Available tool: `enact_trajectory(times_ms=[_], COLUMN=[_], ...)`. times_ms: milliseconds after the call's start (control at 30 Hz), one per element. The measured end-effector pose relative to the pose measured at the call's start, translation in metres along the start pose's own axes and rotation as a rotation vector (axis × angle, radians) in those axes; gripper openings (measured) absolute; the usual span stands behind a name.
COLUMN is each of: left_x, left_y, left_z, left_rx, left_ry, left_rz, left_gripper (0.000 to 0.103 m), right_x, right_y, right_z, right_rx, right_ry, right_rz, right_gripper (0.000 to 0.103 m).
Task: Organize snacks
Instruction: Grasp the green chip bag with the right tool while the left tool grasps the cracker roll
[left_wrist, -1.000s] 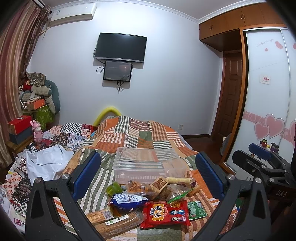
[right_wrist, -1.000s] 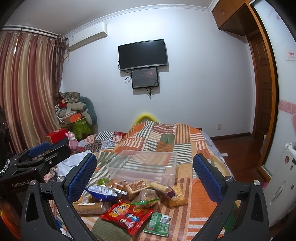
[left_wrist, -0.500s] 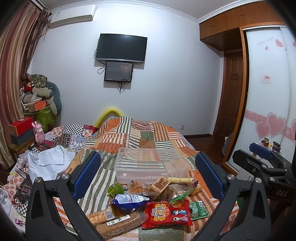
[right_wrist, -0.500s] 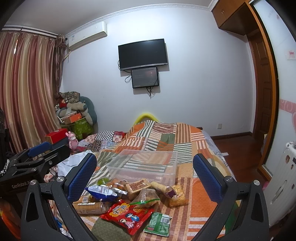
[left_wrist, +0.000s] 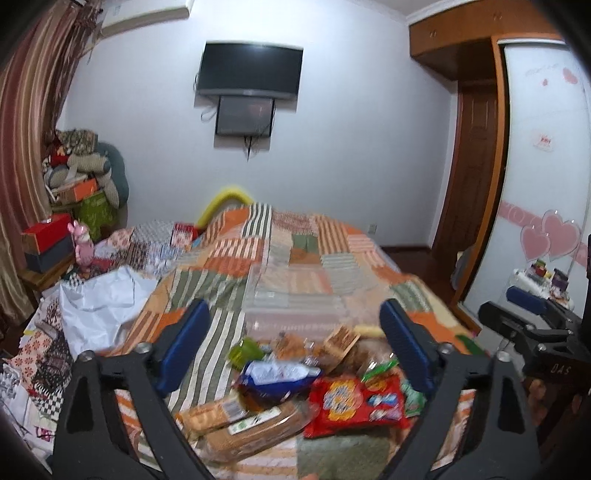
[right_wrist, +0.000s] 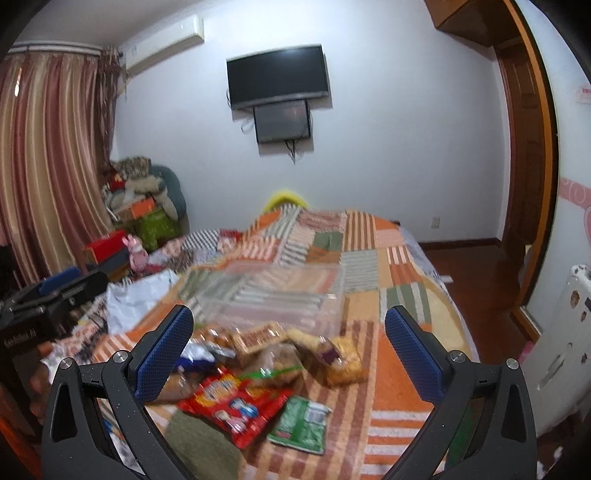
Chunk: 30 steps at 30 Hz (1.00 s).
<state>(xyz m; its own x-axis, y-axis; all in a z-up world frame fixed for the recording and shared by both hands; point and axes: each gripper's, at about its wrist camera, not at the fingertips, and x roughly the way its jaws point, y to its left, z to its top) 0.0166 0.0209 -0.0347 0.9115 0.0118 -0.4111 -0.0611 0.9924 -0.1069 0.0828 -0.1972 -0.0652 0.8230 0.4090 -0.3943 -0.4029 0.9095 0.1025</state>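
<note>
The left tongs (left_wrist: 295, 343) are closing with nothing between their blue pads, hovering above the snack pile (left_wrist: 306, 384) that is lying on the patchwork bed (left_wrist: 295, 251), while the right tongs (right_wrist: 288, 350) are standing wide apart and empty over the same heap. A red packet (right_wrist: 232, 406) is sitting at the pile's six o'clock edge, a green packet (right_wrist: 299, 424) at its four o'clock, and the clear plastic bin (right_wrist: 266, 295) is resting just beyond at twelve o'clock.
</note>
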Motion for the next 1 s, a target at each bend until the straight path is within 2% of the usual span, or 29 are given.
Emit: enact_trajectory(times_ms=[100,400,500,700,867,1000], left_x=[0.013,0.044,0.054,0.074,0.085,0.094], left_y=[0.010,0.029,0.033,0.043,0.044,0.045], left_z=[-0.010,-0.050,-0.064,-0.090,-0.101,-0.111], left_rx=[-0.012,0.005,0.010,-0.003,-0.002,-0.026], left_ry=[0.071,0.222,0.288,0.400,0.451,0.495], left_rz=[0.001,0.048,0.053,0.034,0.032,-0.004], left_gripper=[0.082,0.081,0.081,0.081,0.081,0.081], right_x=[0.013,0.041,0.048,0.060,0.066,0.070], right_y=[-0.012,-0.026,-0.030,-0.040,-0.040,-0.037], right_z=[-0.011,-0.042,-0.055,-0.070,-0.079,-0.084], right_rx=[0.022,0.063,0.071,0.101,0.106,0.089], right_ry=[0.076,0.276,0.334,0.423,0.475,0.505], right_rz=[0.004,0.014,0.007,0.011,0.031,0.044], right_gripper=[0.101,0.086,0.085,0.081,0.080,0.079])
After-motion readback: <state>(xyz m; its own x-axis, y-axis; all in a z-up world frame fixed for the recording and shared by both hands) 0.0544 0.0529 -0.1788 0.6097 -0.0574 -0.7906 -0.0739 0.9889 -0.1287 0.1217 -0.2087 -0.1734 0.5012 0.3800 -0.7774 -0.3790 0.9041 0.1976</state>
